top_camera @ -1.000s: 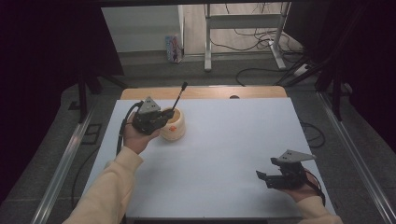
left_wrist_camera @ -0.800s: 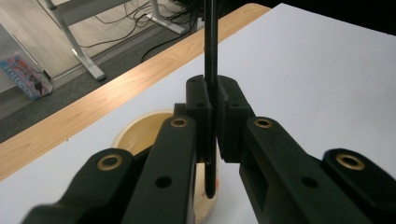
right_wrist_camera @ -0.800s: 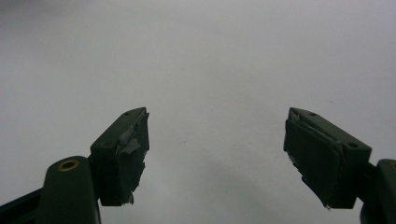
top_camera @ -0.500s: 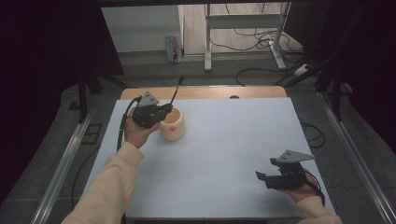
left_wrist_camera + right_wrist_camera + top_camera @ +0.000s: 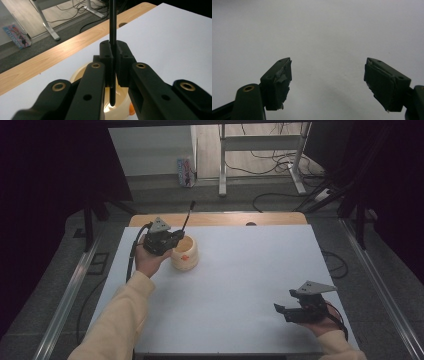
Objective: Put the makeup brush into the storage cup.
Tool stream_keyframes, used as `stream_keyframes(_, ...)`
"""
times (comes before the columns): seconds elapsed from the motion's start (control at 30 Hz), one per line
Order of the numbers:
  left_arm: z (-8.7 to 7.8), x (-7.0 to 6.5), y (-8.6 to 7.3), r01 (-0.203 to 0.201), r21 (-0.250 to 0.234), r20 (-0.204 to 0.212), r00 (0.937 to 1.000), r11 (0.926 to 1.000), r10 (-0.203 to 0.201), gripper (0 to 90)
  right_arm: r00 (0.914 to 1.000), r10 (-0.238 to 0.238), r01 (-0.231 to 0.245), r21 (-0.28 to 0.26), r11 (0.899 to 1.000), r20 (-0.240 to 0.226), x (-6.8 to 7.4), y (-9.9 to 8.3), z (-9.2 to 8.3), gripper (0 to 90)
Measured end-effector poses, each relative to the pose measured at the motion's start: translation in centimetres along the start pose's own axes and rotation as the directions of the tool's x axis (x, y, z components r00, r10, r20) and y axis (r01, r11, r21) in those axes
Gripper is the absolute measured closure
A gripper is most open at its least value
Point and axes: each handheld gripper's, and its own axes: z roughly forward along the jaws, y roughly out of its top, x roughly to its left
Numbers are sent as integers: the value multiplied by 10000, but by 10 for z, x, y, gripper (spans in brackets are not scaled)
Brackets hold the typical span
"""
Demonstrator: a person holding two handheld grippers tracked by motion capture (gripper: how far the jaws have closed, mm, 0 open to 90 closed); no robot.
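Left gripper [image 5: 175, 236] clamped on thin black rod [image 5: 112, 50], its lower tip hanging just inside cream bowl [image 5: 185, 253] at far left of white table [image 5: 250, 280]. Rod gripped and brought to bowl; probably stirring or lowering left. Right gripper [image 5: 283, 311] idle near front edge, jaws apart, holding nothing.

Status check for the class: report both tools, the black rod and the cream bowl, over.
Left tool shut on black rod, tip over cream bowl. Right tool open, resting over white table. Nothing in the way.
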Motion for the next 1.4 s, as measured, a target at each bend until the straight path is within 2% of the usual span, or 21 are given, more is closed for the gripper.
stream_keyframes(0.63,25,16,-12,487,318,-76,9988,9983,-485,853,10000,21,-22,93,10000,39,0,-1,1,218)
stream_keyframes(0.73,28,18,-15,611,235,9,9981,9979,-611,852,10000,30,-31,99,9999,54,-1,-2,1,218)
stream_keyframes(1.0,33,18,-14,699,190,39,9975,9974,-700,853,10000,45,-46,121,9999,78,-1,-2,2,218)
stream_keyframes(1.4,37,19,-25,877,385,59,9961,9954,-880,853,10000,6,-7,136,9999,68,-1,-2,2,218)
